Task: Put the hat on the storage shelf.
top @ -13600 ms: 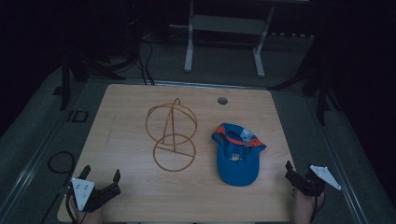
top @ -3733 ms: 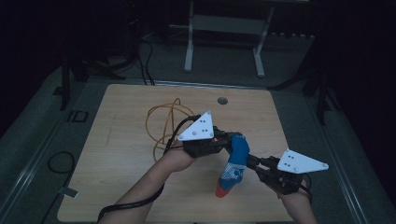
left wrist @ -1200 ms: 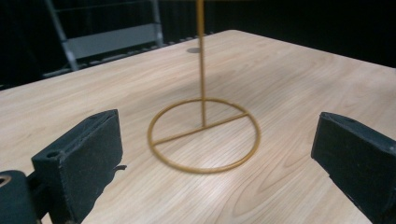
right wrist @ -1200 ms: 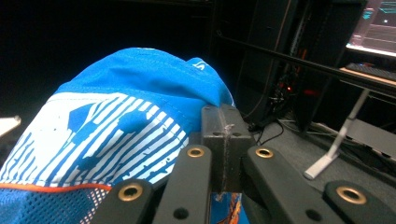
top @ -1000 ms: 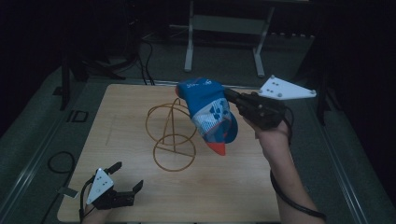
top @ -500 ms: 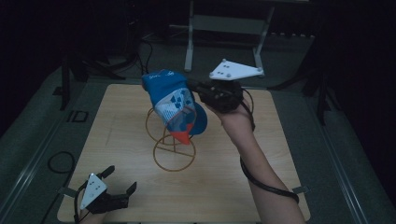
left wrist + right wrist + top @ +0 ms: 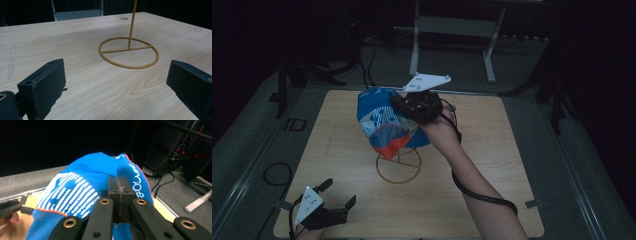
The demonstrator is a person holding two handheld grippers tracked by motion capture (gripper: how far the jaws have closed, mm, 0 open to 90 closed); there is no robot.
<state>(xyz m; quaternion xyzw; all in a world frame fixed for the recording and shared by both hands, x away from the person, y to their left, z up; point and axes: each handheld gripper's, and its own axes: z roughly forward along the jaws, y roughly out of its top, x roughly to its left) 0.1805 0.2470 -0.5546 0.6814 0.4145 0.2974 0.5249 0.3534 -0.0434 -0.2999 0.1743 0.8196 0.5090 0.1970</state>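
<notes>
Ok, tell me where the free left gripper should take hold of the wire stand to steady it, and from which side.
Grip the thin upright rod just above the base ring, coming in level from the person's side, where the left gripper already faces it with fingers apart. The rod is slim and vertical, so it fits between them; the ring lies flat on the table, and the cap covers the top.

the cap (image 7: pixel 384 127) hides the stand's (image 7: pixel 399 165) upper loops below the right claw (image 7: pixel 404 105). the left claw's (image 7: pixel 334 200) hand is cut off by the bottom edge behind it.
</notes>
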